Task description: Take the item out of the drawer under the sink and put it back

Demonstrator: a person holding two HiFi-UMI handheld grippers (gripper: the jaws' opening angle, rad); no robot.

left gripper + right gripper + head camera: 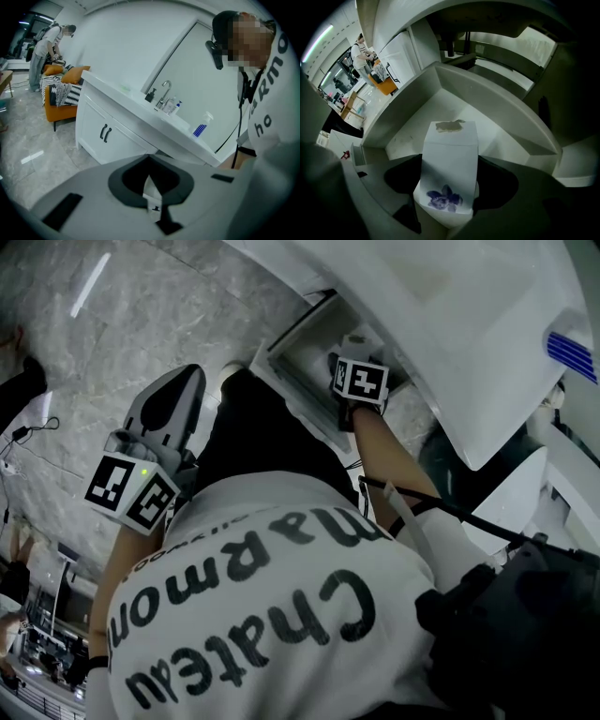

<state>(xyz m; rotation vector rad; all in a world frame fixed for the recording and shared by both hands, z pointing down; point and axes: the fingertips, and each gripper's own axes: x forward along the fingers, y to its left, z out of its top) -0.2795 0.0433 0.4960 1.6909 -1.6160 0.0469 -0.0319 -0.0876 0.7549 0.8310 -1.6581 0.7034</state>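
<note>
Where right jaws close, box (pixel 450 164) sits.

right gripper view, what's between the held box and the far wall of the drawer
Only bare drawer floor with a few faint marks, as the right gripper view shows. The right gripper is shut on the white box.

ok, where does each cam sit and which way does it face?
Head view: on the person's head, looking steeply down over the shirt and right forearm; left claw, right claw at the open drawer.
Left gripper view: on the left claw, shut, facing the sink counter; shirt at right.
Right gripper view: on the right claw, facing into the drawer, gripping a white box.
Shared: the drawer, in head and right gripper views.
</note>
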